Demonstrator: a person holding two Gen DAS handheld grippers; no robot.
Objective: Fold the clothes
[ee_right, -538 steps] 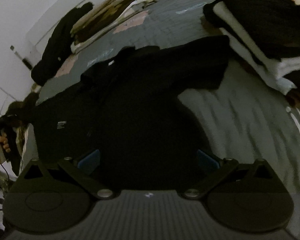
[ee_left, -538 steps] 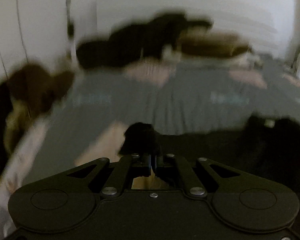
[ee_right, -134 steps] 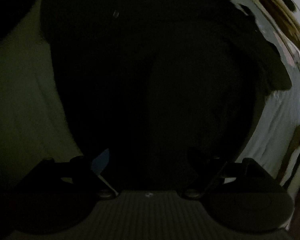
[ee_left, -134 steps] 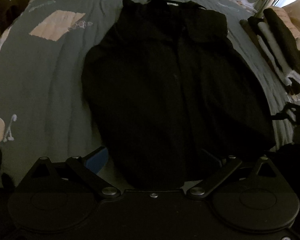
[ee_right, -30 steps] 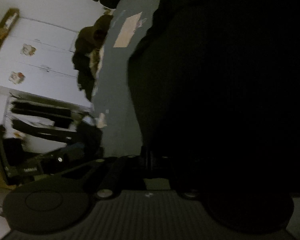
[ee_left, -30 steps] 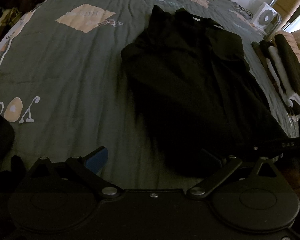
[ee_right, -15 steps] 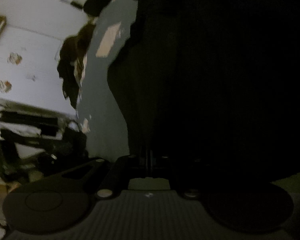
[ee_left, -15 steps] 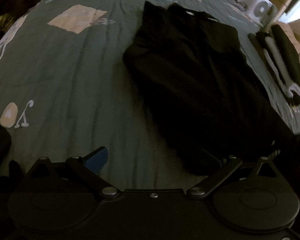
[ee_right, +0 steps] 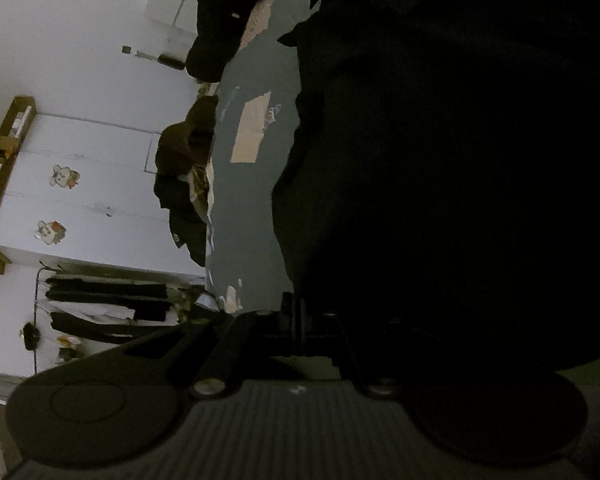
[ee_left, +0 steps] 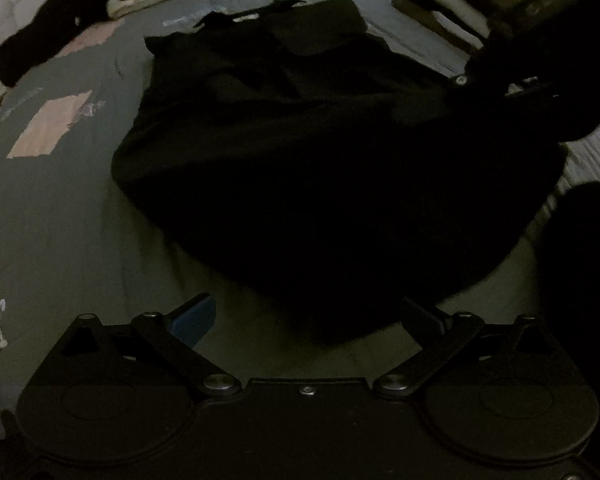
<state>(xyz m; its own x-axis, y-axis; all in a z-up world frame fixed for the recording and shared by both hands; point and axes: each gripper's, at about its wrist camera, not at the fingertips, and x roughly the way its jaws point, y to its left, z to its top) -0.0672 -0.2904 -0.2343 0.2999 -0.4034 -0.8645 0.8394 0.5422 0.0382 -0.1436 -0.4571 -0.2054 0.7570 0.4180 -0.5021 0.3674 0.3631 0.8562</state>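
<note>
Soft, limp black cloth garment [ee_left: 320, 152] on grey quilted bedspread [ee_left: 60, 208]; best taken at hem edge. Left gripper [ee_left: 306, 316] wide, empty; right gripper [ee_right: 296, 316] pinched on cloth.

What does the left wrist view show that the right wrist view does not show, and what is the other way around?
Only the left wrist view shows the left gripper, open above the near hem, and the folded clothes stack at the far right.

Only the right wrist view shows the white cupboard doors with stickers, and the right gripper with its jaws shut; whether they pinch cloth is too dark to tell.

Both show the black garment on the grey bedspread with its pink patch.
</note>
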